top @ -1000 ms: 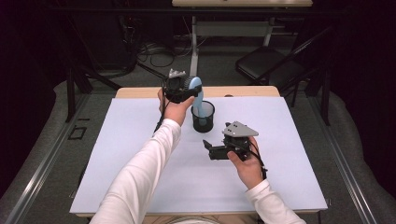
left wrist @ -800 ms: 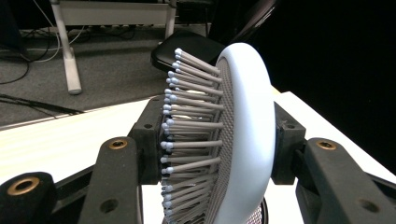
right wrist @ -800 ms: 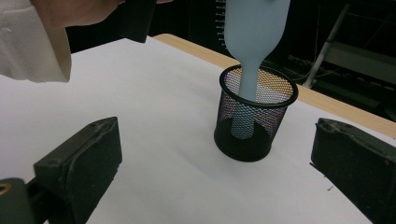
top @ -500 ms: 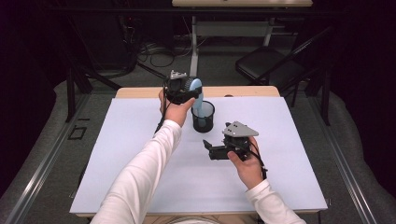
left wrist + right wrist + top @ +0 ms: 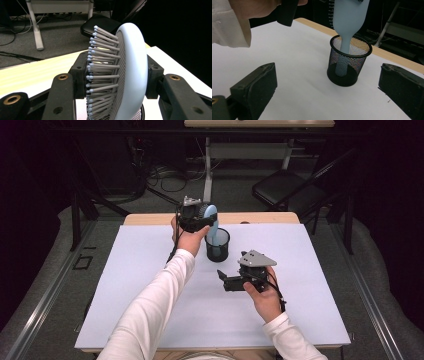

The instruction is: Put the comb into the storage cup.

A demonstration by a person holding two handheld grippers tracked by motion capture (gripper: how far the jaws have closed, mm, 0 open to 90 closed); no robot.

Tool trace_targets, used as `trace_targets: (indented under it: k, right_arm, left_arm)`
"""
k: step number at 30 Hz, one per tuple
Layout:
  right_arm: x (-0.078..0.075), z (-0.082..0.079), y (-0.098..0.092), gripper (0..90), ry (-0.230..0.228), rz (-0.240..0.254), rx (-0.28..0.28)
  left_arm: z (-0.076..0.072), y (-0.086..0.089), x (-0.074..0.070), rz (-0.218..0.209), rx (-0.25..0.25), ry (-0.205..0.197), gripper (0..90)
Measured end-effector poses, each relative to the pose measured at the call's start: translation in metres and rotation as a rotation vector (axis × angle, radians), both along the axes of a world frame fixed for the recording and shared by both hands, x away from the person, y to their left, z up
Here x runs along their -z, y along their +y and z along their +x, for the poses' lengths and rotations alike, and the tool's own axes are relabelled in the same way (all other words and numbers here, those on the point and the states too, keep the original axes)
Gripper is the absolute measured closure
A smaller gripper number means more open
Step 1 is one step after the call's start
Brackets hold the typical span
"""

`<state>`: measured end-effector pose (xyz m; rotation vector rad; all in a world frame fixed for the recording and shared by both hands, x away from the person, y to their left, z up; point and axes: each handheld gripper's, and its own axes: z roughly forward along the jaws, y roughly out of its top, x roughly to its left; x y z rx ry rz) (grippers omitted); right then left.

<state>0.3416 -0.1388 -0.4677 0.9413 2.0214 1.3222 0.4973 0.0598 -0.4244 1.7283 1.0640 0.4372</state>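
Over the back of the white worktop, the left gripper has the pale blue hairbrush clamped by its head, jaws squeezed in on both sides, bristles fanning out to one side in the left gripper view. The brush hangs upright, handle down, and that handle is already inside the black mesh cup. From the right gripper view you can see it reaching down through the rim toward the bottom of the cup. Holding by the head makes sense: it leaves the slim handle free to thread the narrow opening.

The right gripper hovers low over the sheet, just this side of the cup, jaws spread wide with nothing between them. It looks parked there as a spare, close enough to steady the light cup if it tips.

My read: the drop is almost done. What's left is letting go so the head leans on the rim without toppling the cup.
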Motion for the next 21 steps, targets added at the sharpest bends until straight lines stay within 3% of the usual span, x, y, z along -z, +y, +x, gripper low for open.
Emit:
trace_targets:
  k: [11,21]
  right_arm:
    - [0.0001,0.0006,-0.0005,1.6,0.0,-0.002,0.001]
    - [-0.0001,0.0011,-0.0014,1.6,-0.001,-0.002,0.002]
  left_arm:
    - [0.001,0.0001,0.0009,-0.015,-0.002,0.008,49.1]
    - [-0.0012,-0.0043,0.0005,0.009,0.007,-0.009,48.7]
